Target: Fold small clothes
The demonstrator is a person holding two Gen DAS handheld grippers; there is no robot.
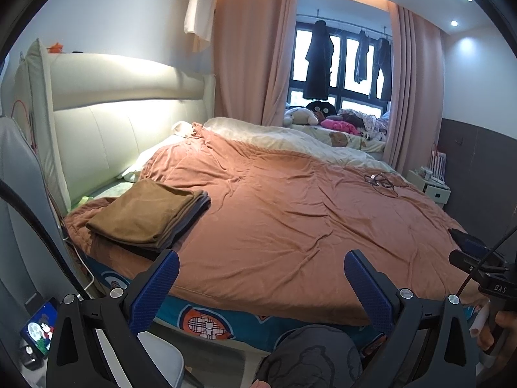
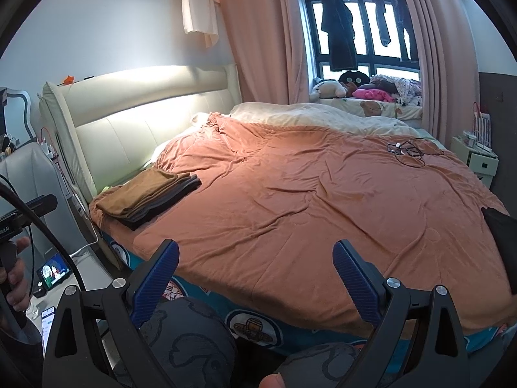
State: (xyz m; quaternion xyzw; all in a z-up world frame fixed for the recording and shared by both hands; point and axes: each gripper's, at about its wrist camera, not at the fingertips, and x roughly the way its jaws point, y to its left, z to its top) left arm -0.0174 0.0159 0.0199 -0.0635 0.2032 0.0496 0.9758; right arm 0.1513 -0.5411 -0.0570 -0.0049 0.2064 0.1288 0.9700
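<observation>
A stack of folded clothes [image 1: 148,215], brown on top and grey below, lies on the orange blanket [image 1: 290,220] at the near left corner of the bed; it also shows in the right wrist view [image 2: 148,195]. My left gripper [image 1: 261,287] is open and empty, held before the bed's front edge, right of the stack. My right gripper [image 2: 255,278] is open and empty, also before the front edge. A dark garment [image 2: 501,236] lies at the bed's right edge. The right gripper shows at the left wrist view's right edge [image 1: 478,268].
A tangle of cables [image 2: 410,152] lies on the far right of the blanket. A padded headboard [image 1: 122,123] stands at the left. A lit phone [image 2: 53,273] rests on the floor at the left. A white bedside cabinet [image 2: 478,158] stands at the right. My knees [image 2: 194,339] are below the grippers.
</observation>
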